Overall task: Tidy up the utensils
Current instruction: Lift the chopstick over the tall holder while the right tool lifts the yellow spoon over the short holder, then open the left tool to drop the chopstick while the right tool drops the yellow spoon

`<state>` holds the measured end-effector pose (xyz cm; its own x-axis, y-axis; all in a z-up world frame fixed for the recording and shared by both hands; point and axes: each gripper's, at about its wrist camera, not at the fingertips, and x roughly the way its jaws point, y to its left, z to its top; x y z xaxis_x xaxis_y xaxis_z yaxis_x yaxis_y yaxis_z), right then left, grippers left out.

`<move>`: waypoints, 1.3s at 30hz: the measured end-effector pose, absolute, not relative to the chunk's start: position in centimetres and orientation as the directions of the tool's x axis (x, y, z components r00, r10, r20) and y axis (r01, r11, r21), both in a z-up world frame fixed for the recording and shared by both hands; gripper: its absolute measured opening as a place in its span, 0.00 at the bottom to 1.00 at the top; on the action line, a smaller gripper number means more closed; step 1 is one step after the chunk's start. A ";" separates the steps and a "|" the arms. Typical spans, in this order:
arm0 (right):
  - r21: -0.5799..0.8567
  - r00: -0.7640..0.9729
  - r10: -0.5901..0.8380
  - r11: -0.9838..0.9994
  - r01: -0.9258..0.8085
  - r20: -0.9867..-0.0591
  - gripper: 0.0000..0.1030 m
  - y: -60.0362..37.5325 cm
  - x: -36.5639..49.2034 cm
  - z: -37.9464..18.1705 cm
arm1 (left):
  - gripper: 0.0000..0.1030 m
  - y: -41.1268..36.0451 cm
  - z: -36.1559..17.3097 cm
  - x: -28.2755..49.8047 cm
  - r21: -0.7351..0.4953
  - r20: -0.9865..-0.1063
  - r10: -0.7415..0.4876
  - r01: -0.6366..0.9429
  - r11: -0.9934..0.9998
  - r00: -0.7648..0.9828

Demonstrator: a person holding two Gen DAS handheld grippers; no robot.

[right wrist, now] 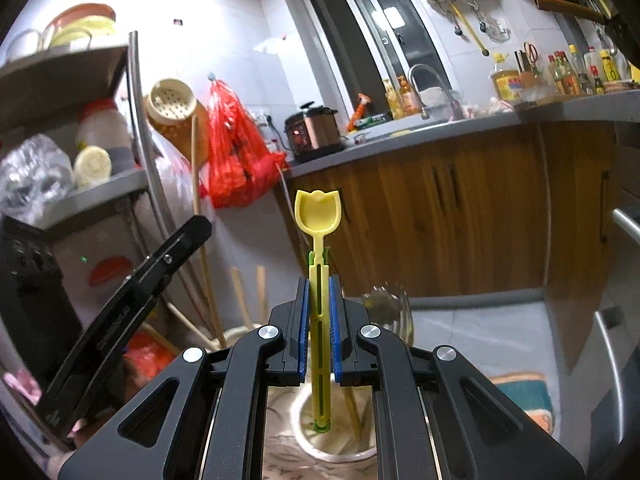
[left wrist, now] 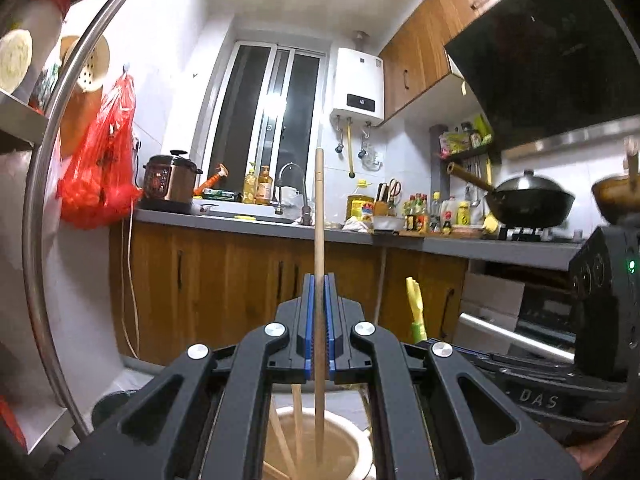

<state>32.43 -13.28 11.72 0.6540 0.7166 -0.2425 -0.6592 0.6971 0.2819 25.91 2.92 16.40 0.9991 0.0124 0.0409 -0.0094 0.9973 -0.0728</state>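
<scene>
Kitchen w/ a grey counter (left wrist: 256, 226) running along the far wall over wood cabinets (left wrist: 224, 280); black hood (left wrist: 552, 60) hanging upper right; window (left wrist: 268, 120) showing dark at centre back, white heater (left wrist: 358, 84) sitting beside it on the right; metal rack (right wrist: 80, 128) standing at left, holding jars & bowls; red bag (left wrist: 100, 168) hanging on the left wall, just left of a cooker (left wrist: 170, 178) that's sitting on the counter's left end; wok (left wrist: 528, 200) resting on the stove at far right, bottles crowding the counter between it & the tap.

Left gripper (left wrist: 319, 328) pointing roughly level, blue pads clenching a wooden chopstick (left wrist: 319, 208) near its lower half; chopstick standing upright, top reaching up past the counter edge, lower end hanging down into a cream pot (left wrist: 320, 448) sitting near, right under the jaws; more chopsticks leaning inside that pot.

Right gripper (right wrist: 320, 328) tilting slightly down, pads grasping a yellow spoon (right wrist: 318, 216) by its slotted handle; spoon standing upright, bowl on top, green tip at the bottom dangling over a white pot (right wrist: 332, 436); can't tell if it's the same pot in both views; sticks leaning in the pot's right side; left gripper's black body showing at left in the right view.
</scene>
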 end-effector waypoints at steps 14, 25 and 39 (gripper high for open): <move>0.123 0.692 0.627 0.767 -0.630 -0.358 0.10 -12.4 31.4 7.7 | 0.05 -0.1 14.1 25.5 0.110 0.020 0.047 -0.049 0.993 0.999; 0.113 0.681 0.615 0.769 -0.629 -0.398 0.10 -11.9 31.0 6.7 | 0.05 1.2 14.1 25.0 0.085 0.005 0.076 -0.076 0.993 0.997; 0.138 0.677 0.604 0.780 -0.610 -0.421 0.10 -12.3 31.4 6.1 | 0.07 2.2 14.3 25.0 0.048 -0.011 0.082 -0.082 0.995 0.997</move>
<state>31.40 -12.31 6.12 0.6767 0.6037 -0.4215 -0.6101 0.7802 0.1379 24.95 2.20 14.34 0.9965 0.0823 -0.0106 -0.0817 0.9955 0.0483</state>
